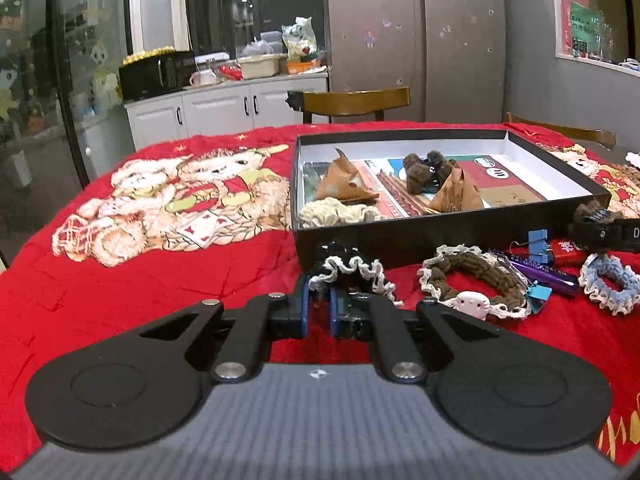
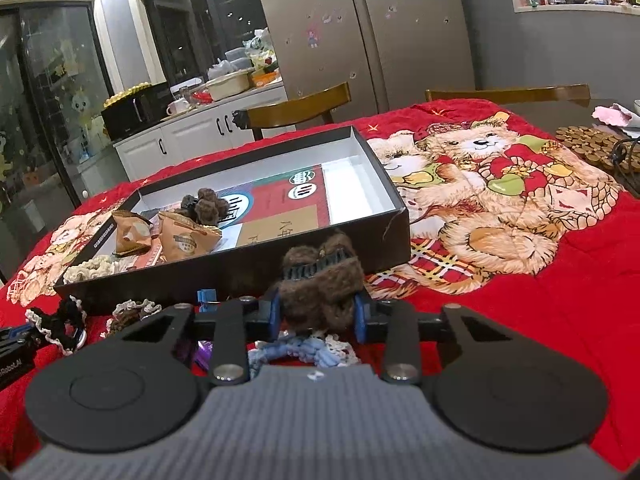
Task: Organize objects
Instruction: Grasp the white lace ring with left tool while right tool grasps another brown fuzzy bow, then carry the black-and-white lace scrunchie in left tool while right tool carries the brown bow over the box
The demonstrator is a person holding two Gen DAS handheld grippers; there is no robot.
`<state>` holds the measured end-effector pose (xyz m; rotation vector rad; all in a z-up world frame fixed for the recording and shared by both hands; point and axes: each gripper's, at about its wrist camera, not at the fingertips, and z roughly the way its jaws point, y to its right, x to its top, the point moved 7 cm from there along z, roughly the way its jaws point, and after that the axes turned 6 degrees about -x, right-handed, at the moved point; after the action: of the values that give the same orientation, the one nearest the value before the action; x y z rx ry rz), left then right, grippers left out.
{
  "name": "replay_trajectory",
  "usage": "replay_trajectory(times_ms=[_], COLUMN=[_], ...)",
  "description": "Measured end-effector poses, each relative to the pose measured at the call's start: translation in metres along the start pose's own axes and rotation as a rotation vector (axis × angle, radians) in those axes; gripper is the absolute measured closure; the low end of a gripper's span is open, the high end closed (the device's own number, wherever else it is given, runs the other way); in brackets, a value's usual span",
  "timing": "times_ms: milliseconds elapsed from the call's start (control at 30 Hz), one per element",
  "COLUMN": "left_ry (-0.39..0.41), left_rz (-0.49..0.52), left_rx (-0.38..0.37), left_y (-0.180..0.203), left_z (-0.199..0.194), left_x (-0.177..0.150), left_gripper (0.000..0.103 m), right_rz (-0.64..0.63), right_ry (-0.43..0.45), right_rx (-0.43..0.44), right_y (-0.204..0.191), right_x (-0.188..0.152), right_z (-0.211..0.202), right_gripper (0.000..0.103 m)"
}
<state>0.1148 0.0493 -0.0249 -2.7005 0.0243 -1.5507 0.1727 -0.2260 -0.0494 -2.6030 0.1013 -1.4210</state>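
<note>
Left wrist view shows the box (image 1: 440, 232) holding two brown packets (image 1: 344, 184), a cream scrunchie (image 1: 336, 212) and a furry clip (image 1: 424, 172), left gripper (image 1: 319, 308) pinching a black scrunchie (image 1: 352, 268), right gripper (image 2: 319, 316) clamping a brown clip (image 2: 320, 284).

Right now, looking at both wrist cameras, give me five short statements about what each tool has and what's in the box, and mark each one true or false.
1. The left tool is shut on the black scrunchie with white trim. True.
2. The right tool grips a blue binder clip. False: its pads press on a brown fuzzy hair claw; the blue binder clip lies on the cloth.
3. The black box is empty. False: it holds two brown paper packets, a cream scrunchie, another brown hair claw and printed cards.
4. The brown scrunchie with a white charm lies outside the box. True.
5. The cloth is plain blue. False: red, with teddy bears.
</note>
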Motion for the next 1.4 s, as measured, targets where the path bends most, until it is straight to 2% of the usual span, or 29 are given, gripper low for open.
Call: replay_trajectory(times_ms=[400,700,1067,1167,1400], left_ry=[0.055,0.088,0.134,0.157,0.181], left_rz=[0.001,-0.012,-0.034,-0.041,-0.047], left_rx=[0.031,0.069,0.103,0.092,0.001], left_y=[0.0,-0.004,-0.011,-0.012,-0.007], left_z=[-0.012,-0.018,-0.026,-0.03,-0.033], left_x=[0.003,0.005,0.011,0.014,0.018], left_gripper=[0.091,0.091,0.091,0.091,0.091], right_rz=[0.027,0.03,0.015,0.003,0.046], right_ry=[0.048,0.086,0.148,0.167,0.158], right_rx=[0.01,-0.017,0.009,0.022,0.092], right_y=[0.002,0.003,-0.007,-0.013,-0.017], right_x=[0.003,0.005,0.006,0.006,0.007], right_z=[-0.008,-0.014,-0.027,-0.031,-0.034], right_gripper=[0.067,0.067,0.067,0.067,0.067])
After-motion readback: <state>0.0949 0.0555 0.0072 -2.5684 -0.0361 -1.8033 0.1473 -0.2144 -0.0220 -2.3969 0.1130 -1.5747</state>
